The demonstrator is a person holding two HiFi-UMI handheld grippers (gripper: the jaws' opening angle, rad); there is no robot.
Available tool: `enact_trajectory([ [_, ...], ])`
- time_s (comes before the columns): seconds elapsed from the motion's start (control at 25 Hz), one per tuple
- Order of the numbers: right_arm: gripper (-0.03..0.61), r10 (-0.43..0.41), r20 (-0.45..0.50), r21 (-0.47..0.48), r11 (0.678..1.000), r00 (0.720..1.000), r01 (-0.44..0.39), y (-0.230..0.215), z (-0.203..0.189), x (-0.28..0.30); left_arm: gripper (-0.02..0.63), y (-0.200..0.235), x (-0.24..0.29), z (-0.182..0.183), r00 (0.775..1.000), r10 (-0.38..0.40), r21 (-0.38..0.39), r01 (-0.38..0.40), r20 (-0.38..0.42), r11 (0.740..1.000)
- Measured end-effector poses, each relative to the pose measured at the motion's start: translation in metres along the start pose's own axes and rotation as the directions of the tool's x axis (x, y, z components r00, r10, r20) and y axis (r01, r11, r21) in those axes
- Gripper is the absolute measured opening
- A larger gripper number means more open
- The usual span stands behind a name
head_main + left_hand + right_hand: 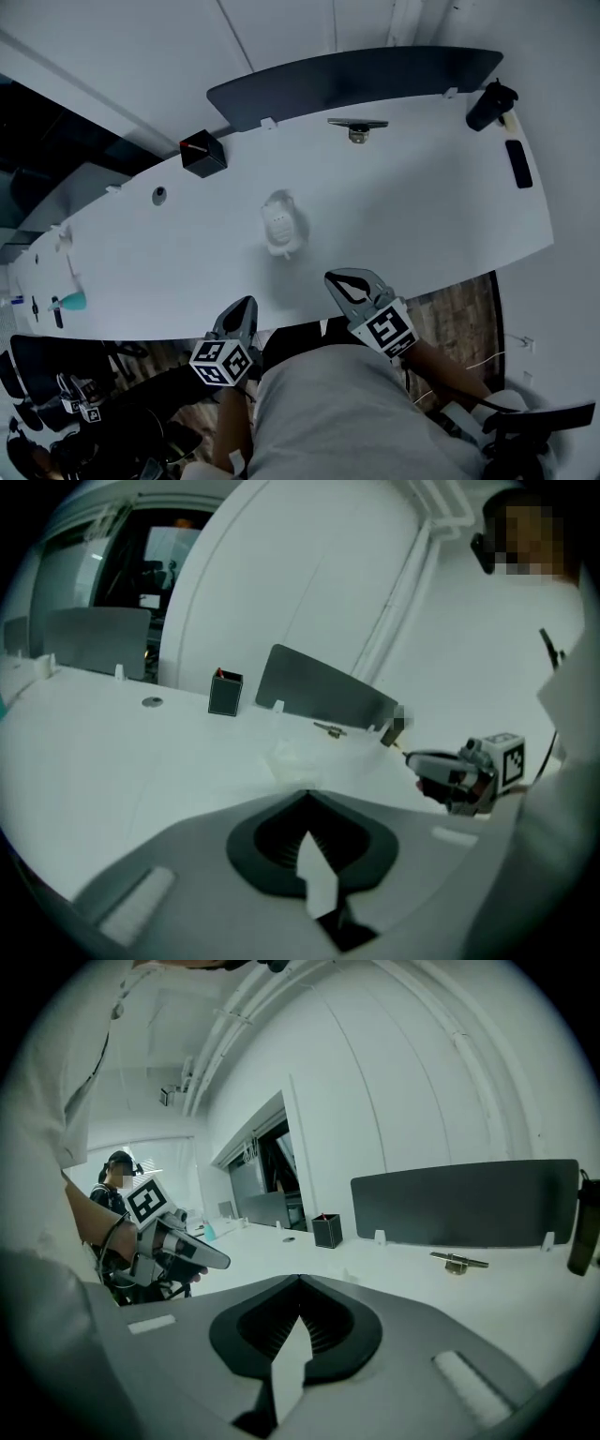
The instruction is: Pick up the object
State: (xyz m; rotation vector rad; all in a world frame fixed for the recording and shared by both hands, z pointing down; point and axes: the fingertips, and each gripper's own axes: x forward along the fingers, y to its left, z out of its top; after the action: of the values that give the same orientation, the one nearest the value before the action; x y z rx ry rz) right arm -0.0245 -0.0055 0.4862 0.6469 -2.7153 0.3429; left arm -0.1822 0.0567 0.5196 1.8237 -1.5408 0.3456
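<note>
The object [281, 223] is a small white, partly clear item lying on the white table [422, 216] near its middle. In the left gripper view the object [295, 758] shows as a pale lump just beyond the jaw tips. My left gripper [246, 306] hovers at the table's near edge, below and left of the object, shut and empty. To the object's lower right, my right gripper [341, 278] is also over the near edge, shut with nothing in it. Each gripper's own view, left gripper [307, 795] and right gripper [300, 1281], shows its jaws closed together.
A black box [203, 154] stands at the back left. Along the far edge are a dark divider panel [356, 80] and a small metal fitting [357, 127]. A black bottle [489, 105] and a flat black item [517, 163] lie far right, a teal item [70, 301] far left.
</note>
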Motion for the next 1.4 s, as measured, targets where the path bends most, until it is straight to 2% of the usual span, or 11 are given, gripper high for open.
enact_trajectory([
  [0.12, 0.002, -0.048, 0.008, 0.009, 0.999, 0.999, 0.048, -0.01, 0.005, 0.003, 0.0, 0.013, 0.02, 0.001, 0.996, 0.03, 0.104, -0.021, -0.085, 0.994],
  [0.2, 0.002, -0.092, 0.008, 0.011, 0.996, 0.996, 0.092, -0.018, 0.009, 0.004, 0.0, 0.02, 0.038, 0.004, 0.989, 0.009, 0.129, 0.011, -0.147, 0.992],
  [0.36, 0.002, -0.16, 0.014, 0.042, 0.986, 0.987, 0.16, -0.024, 0.019, -0.001, 0.0, 0.022, 0.07, 0.017, 0.963, -0.128, 0.083, 0.151, -0.238, 0.985],
  [0.52, 0.002, -0.199, 0.004, 0.043, 0.979, 0.98, 0.199, -0.029, 0.022, -0.002, 0.0, 0.024, 0.094, 0.035, 0.936, -0.246, -0.029, 0.246, -0.251, 0.969],
  [0.6, 0.002, -0.214, 0.0, 0.046, 0.976, 0.977, 0.214, -0.033, 0.022, -0.001, 0.0, 0.028, 0.104, 0.042, 0.93, -0.264, -0.054, 0.259, -0.255, 0.964],
  [0.92, 0.002, -0.218, -0.007, 0.052, 0.975, 0.976, 0.218, -0.031, 0.025, 0.01, 0.005, 0.035, 0.134, 0.045, 0.911, -0.242, -0.043, 0.242, -0.334, 0.969],
  [1.0, 0.002, -0.212, -0.01, 0.051, 0.976, 0.977, 0.212, -0.028, 0.025, 0.013, 0.141, 0.031, 0.14, 0.039, 0.89, -0.263, -0.058, 0.26, -0.372, 0.964],
  [1.04, 0.002, -0.209, -0.012, 0.05, 0.977, 0.978, 0.209, -0.028, 0.024, 0.015, 0.178, 0.03, 0.144, 0.036, 0.882, -0.27, -0.068, 0.265, -0.386, 0.962],
  [1.2, 0.002, -0.199, -0.023, 0.042, 0.979, 0.98, 0.199, -0.026, 0.023, 0.024, 0.236, 0.034, 0.161, 0.023, 0.848, -0.285, -0.124, 0.257, -0.446, 0.958],
  [1.28, 0.002, -0.195, -0.025, 0.039, 0.98, 0.98, 0.196, -0.026, 0.025, 0.027, 0.28, 0.034, 0.17, 0.019, 0.82, -0.324, -0.191, 0.264, -0.471, 0.945],
  [1.4, 0.002, -0.196, -0.031, 0.037, 0.98, 0.98, 0.197, -0.027, 0.026, 0.031, 0.287, 0.035, 0.18, 0.017, 0.781, -0.384, -0.271, 0.282, -0.492, 0.92],
])
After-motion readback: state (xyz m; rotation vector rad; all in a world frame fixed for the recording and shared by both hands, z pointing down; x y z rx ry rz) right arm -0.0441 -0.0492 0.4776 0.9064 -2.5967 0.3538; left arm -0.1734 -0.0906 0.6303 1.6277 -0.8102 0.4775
